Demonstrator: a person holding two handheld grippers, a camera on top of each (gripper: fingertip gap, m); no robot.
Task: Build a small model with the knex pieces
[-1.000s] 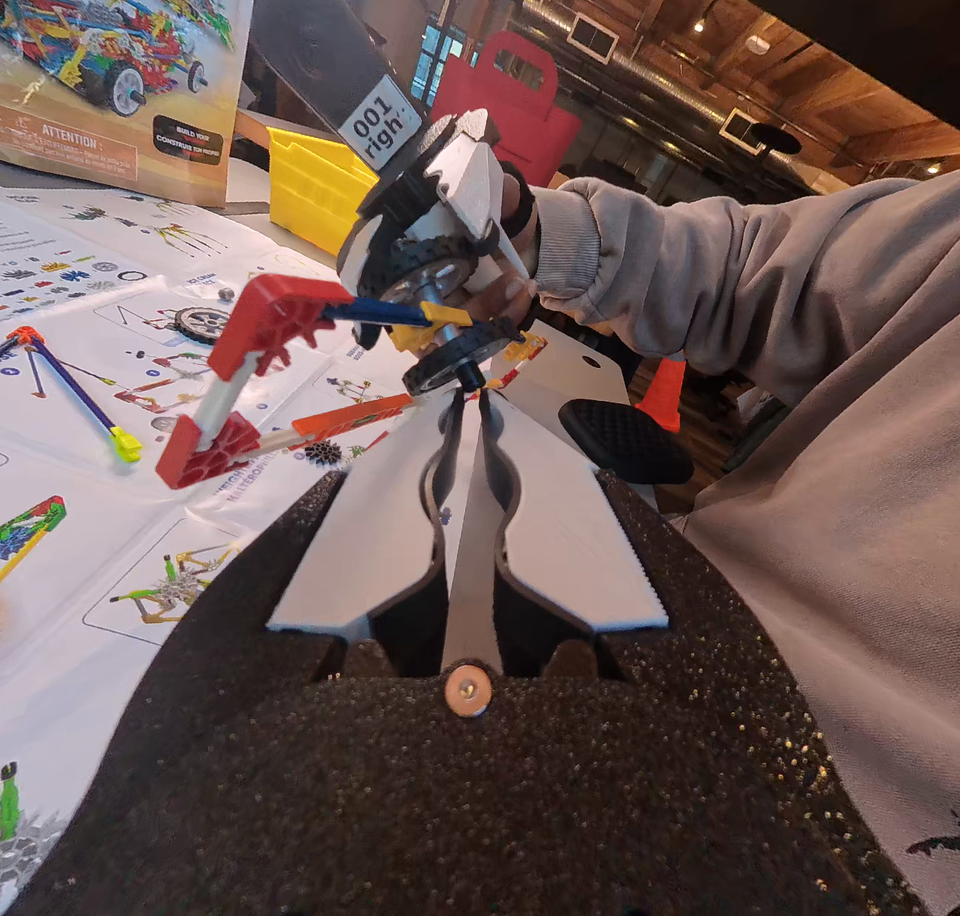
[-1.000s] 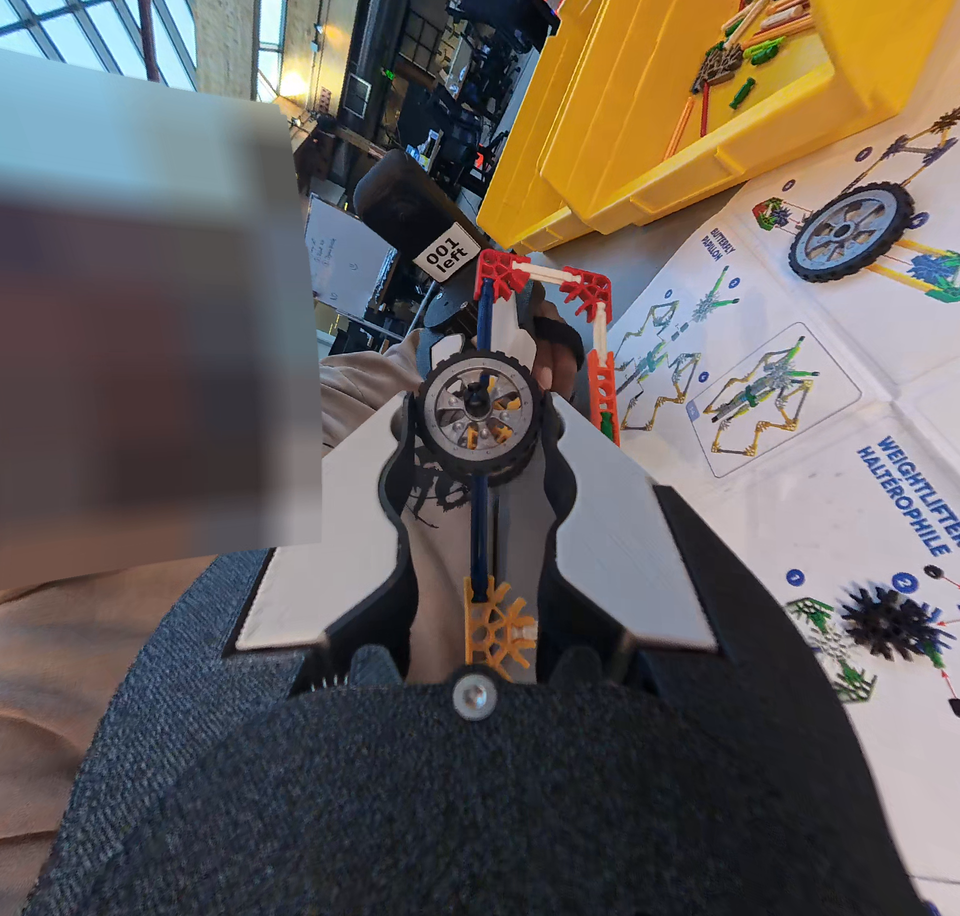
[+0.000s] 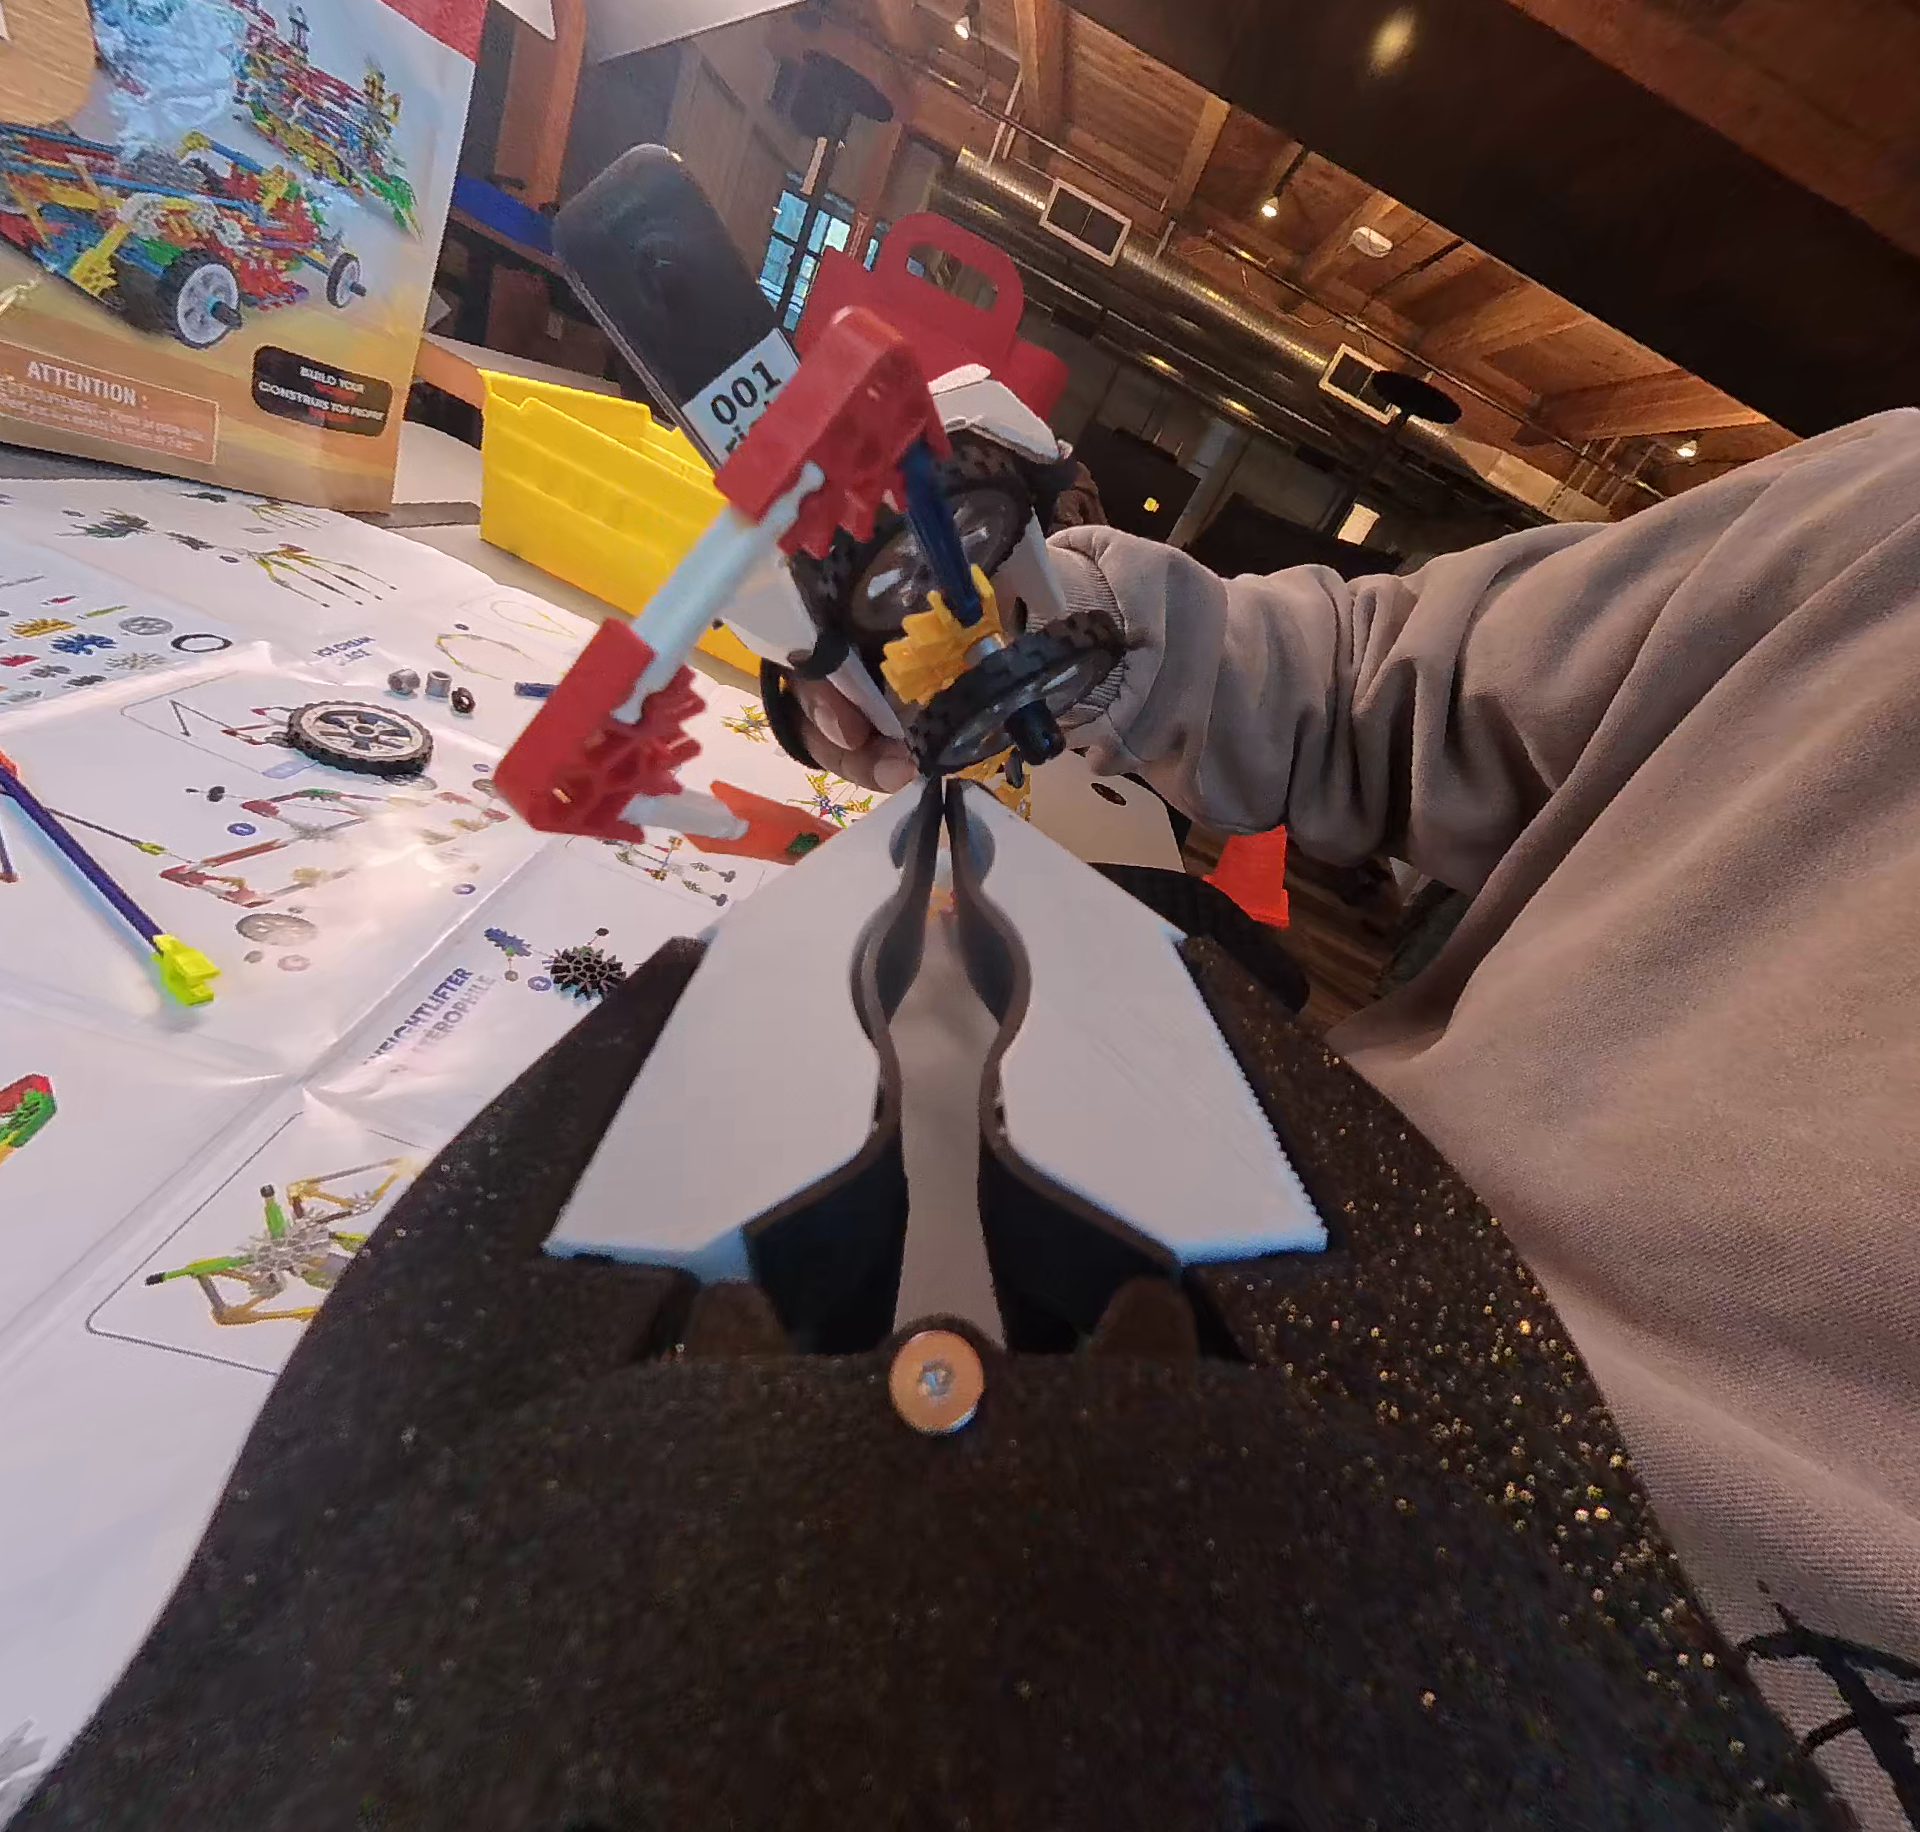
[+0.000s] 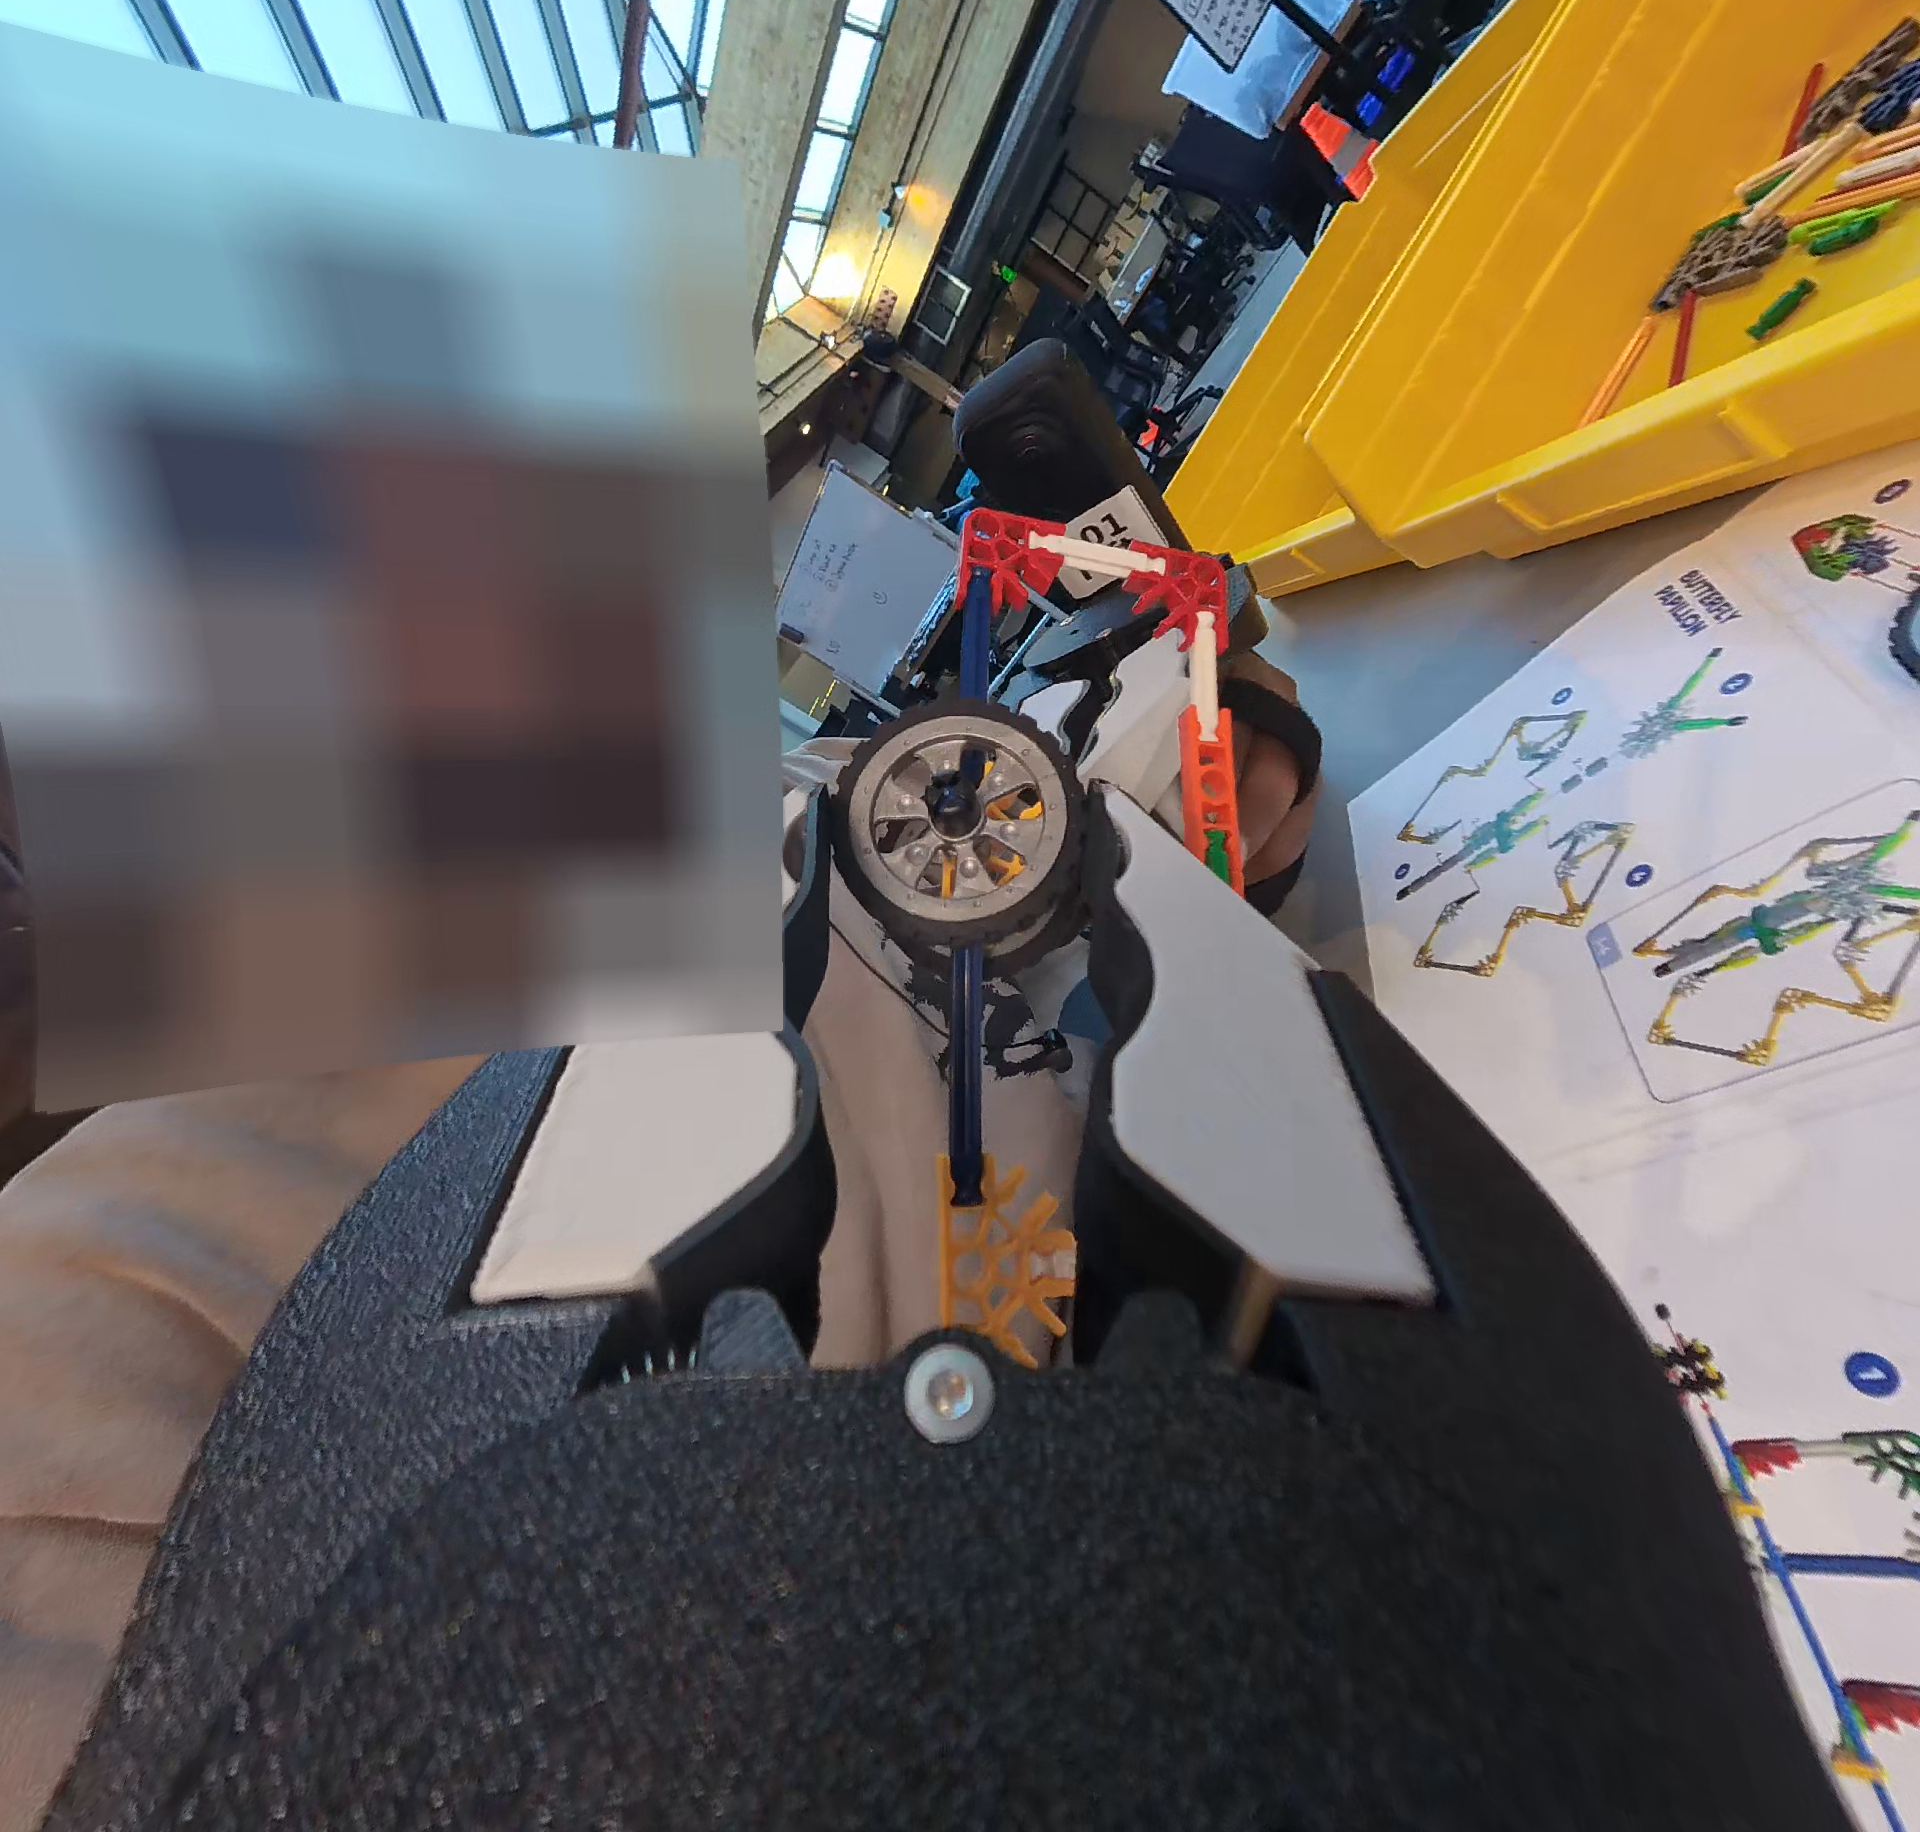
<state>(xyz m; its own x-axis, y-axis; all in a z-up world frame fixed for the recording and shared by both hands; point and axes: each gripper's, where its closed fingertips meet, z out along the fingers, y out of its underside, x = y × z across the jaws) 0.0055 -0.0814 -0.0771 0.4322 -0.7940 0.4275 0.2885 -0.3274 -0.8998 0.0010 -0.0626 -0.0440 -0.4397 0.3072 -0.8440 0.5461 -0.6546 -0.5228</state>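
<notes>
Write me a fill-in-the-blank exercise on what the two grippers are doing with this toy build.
1. The right gripper is shut on a black-tyred ____ of the toy frame.
2. The corner connectors of that frame are coloured ____.
3. The left gripper has its jaws ____, their tips just below the lower wheel.
4. The parts bin behind the instruction sheet is coloured ____.

Missing words: wheel; red; shut; yellow
</notes>
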